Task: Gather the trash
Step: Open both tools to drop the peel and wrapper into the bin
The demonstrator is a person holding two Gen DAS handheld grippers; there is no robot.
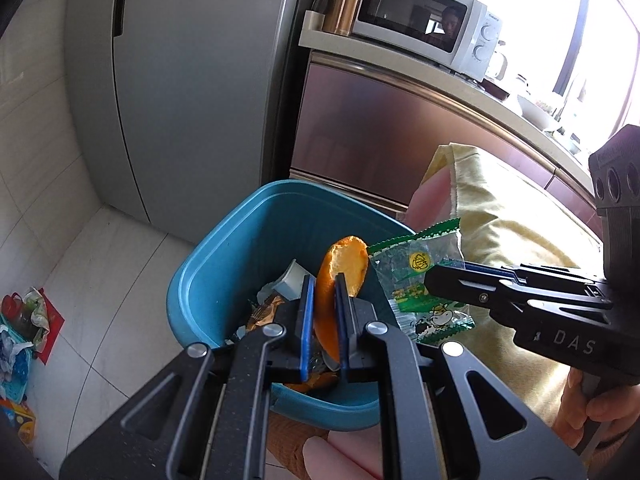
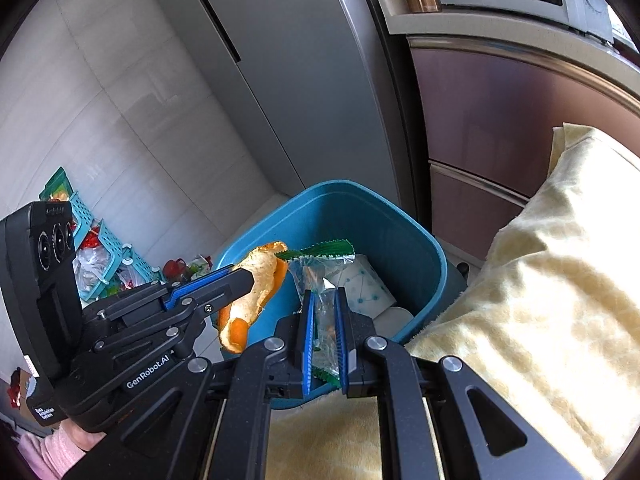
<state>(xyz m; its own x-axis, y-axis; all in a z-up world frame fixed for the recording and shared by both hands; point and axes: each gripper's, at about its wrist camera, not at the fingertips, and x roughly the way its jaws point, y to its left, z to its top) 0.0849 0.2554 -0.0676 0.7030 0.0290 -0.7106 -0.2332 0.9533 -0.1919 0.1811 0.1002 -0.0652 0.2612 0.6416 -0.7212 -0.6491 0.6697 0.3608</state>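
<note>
my left fingers [image 1: 323,322]: clamped on a curled strip of orange peel [image 1: 340,276], pinched low so most of it stands up past the fingertips.
peel's long axis: roughly in line with my fingers, tip ahead and slightly right.
bin under left fingers: the round blue plastic waste bin [image 1: 208,264] lies directly below and ahead; its open mouth, already holding wrappers and a white cup, sits under the peel.
my right fingers [image 2: 323,334]: shut on a clear plastic snack wrapper with green zigzag edges [image 2: 320,264], which trails forward from the tips.
wrapper against bin: it hangs over the near-right part of the bin [image 2: 404,236], inside the rim.
nearer hand: I judge both loads sit above the opening; the peel is more central.
</note>
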